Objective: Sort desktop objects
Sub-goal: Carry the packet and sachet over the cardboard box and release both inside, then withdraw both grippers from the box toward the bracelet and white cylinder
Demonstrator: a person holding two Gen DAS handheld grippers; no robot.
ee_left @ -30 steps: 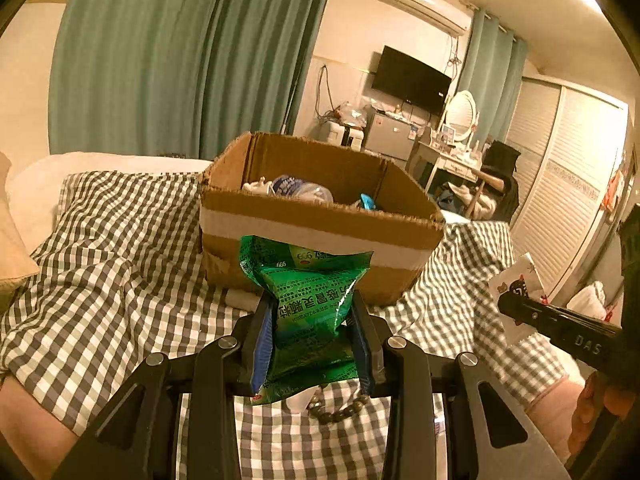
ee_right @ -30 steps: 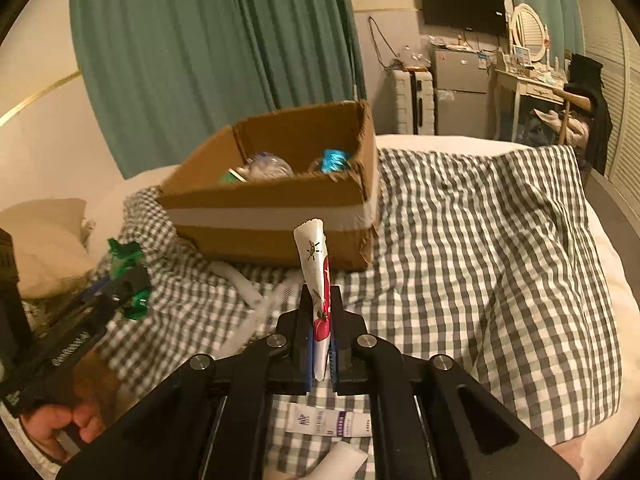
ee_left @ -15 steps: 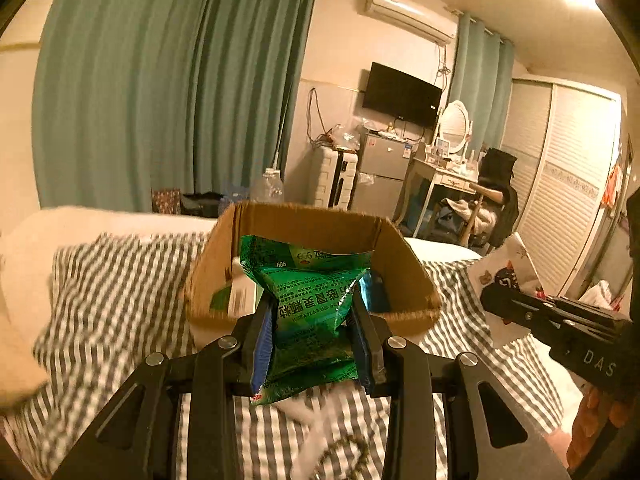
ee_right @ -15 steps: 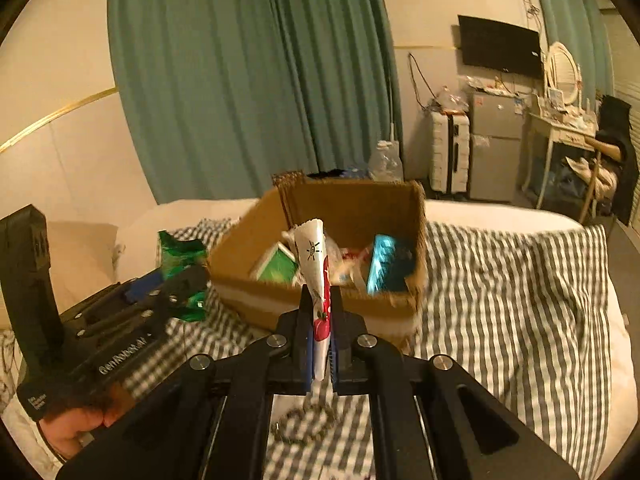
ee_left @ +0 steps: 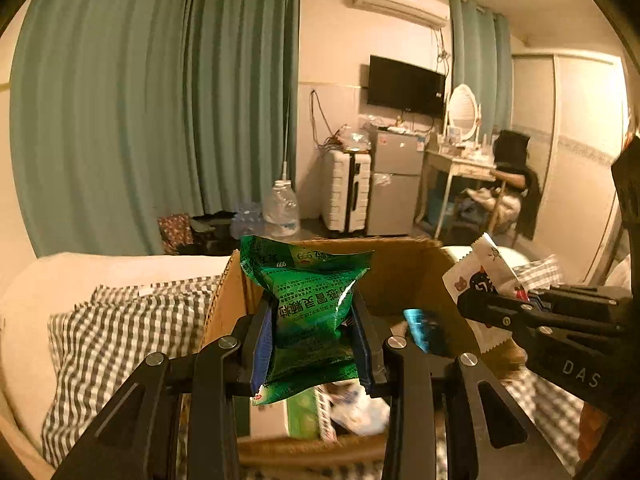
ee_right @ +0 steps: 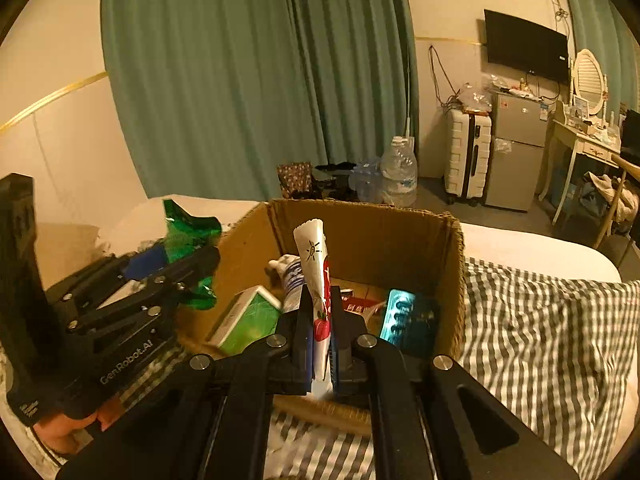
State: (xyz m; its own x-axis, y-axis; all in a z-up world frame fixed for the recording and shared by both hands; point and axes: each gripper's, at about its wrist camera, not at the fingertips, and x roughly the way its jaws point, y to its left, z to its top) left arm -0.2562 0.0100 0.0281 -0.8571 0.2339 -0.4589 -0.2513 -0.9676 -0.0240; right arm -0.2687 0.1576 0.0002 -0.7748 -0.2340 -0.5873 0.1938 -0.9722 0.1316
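Observation:
My left gripper (ee_left: 314, 344) is shut on a green foil packet (ee_left: 310, 304) and holds it above the open cardboard box (ee_left: 404, 268). My right gripper (ee_right: 321, 332) is shut on a thin white sachet with red print (ee_right: 318, 280), upright over the same box (ee_right: 372, 228). The right gripper also shows in the left wrist view (ee_left: 532, 320) at the right with the white sachet (ee_left: 480, 272). The left gripper shows in the right wrist view (ee_right: 188, 268) at the left with the green packet (ee_right: 188, 236). Inside the box lie a green-and-white carton (ee_right: 248, 320), a teal blister pack (ee_right: 408, 320) and a tube.
The box sits on a bed with a grey checked cover (ee_right: 540, 328). A pillow (ee_right: 72, 240) lies at the left. Behind the bed are teal curtains, a large water bottle (ee_right: 398, 172), a white suitcase, a small fridge and a dressing table.
Both grippers have risen and moved forward with their packets, from in front of the box to over its open top. Neither grip has changed.

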